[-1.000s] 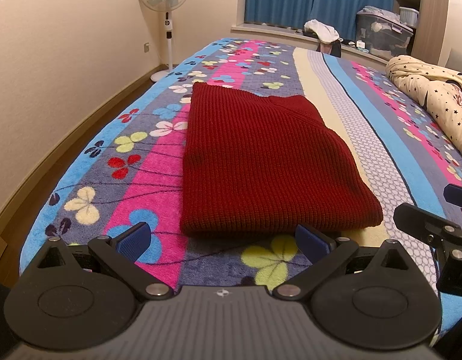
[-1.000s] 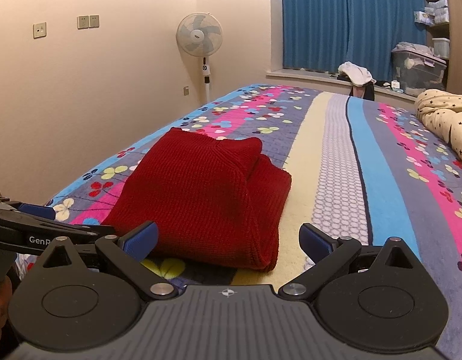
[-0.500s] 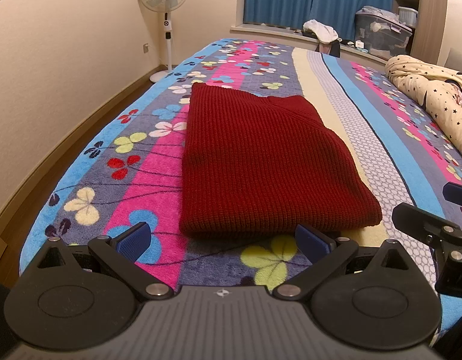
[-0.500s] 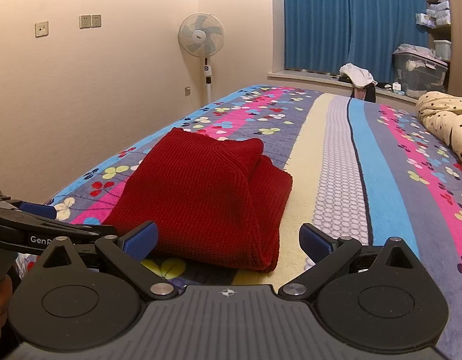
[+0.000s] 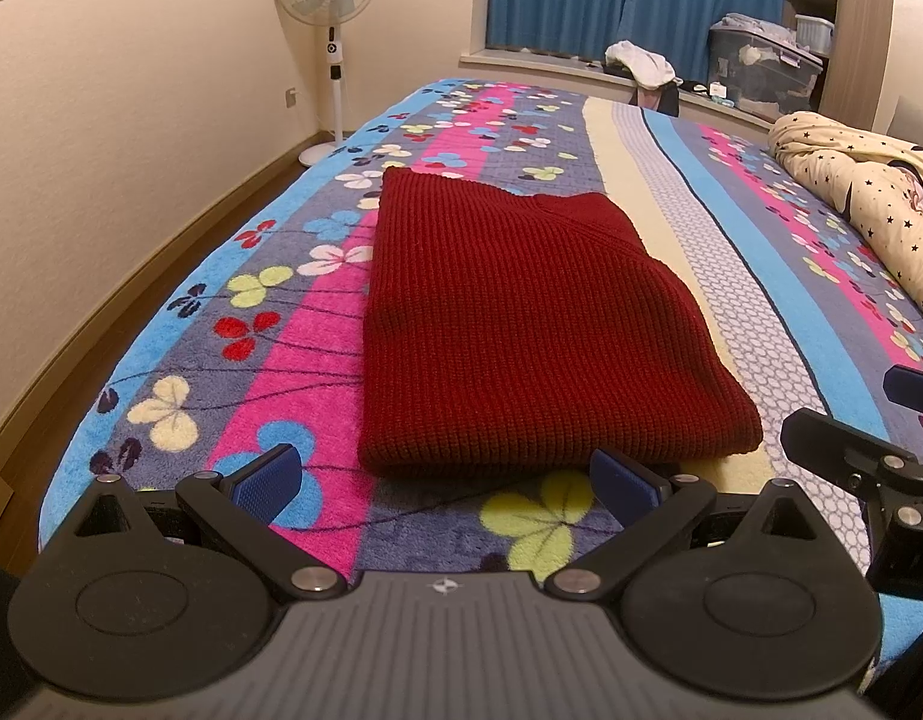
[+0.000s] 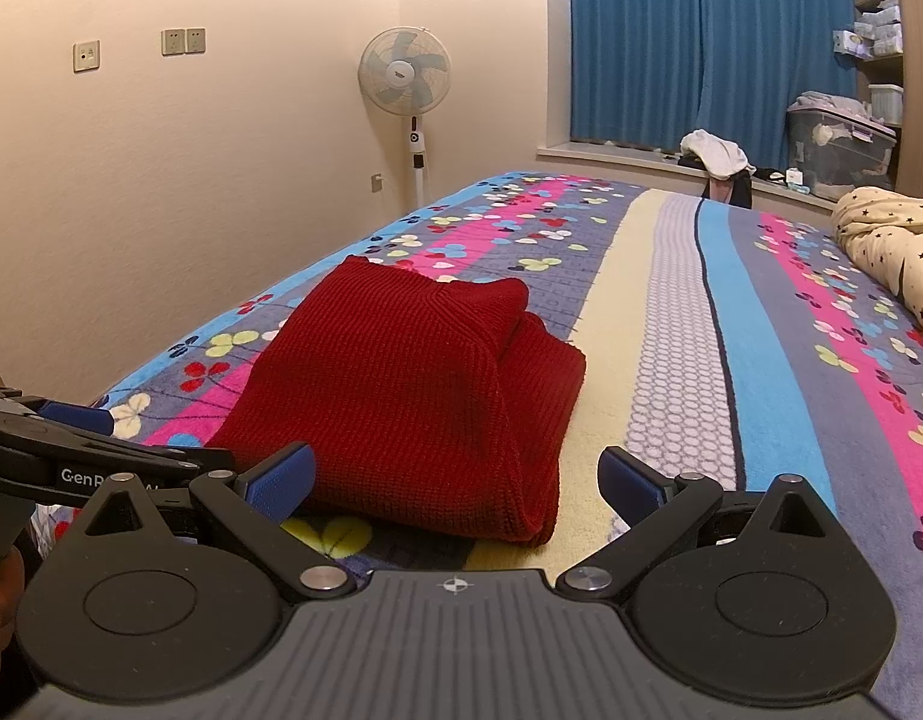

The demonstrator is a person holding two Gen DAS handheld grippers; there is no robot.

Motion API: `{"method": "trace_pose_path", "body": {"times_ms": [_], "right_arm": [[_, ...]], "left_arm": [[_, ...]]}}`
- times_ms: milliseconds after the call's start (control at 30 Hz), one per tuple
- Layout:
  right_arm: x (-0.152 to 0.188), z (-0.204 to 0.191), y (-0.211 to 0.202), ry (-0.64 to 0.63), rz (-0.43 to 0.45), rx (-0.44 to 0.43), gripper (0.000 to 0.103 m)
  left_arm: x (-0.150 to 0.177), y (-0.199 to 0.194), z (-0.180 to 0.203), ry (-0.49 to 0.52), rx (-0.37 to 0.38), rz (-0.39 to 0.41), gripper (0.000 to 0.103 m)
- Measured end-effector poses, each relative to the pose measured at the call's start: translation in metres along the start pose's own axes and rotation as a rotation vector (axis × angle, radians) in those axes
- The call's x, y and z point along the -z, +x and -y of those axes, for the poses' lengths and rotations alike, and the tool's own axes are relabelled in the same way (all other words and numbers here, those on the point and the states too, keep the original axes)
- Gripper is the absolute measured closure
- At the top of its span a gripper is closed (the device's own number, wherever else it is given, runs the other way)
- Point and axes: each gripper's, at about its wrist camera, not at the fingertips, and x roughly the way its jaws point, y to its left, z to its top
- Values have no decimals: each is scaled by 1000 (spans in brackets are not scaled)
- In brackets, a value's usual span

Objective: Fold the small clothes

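A dark red knit sweater lies folded into a rectangle on the flowered bedspread. It also shows in the right wrist view, with its folded layers at the right side. My left gripper is open and empty, just short of the sweater's near edge. My right gripper is open and empty, near the sweater's near right corner. The right gripper shows at the right edge of the left wrist view, and the left gripper at the left edge of the right wrist view.
The bed's left edge drops to a wooden floor beside the wall. A standing fan is at the far left corner. A star-patterned duvet lies on the bed's right side. Blue curtains, a sill with clothes and storage boxes are behind.
Both grippers have drifted very slightly; the sweater has not moved and both jaws stay open.
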Motion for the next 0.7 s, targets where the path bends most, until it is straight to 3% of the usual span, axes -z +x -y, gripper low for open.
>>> {"method": "trace_pose_path", "body": {"times_ms": [700], "right_arm": [[0, -1, 0, -1, 0, 1, 3]], "left_arm": [[-2, 1, 1, 4, 0, 0, 1]]}}
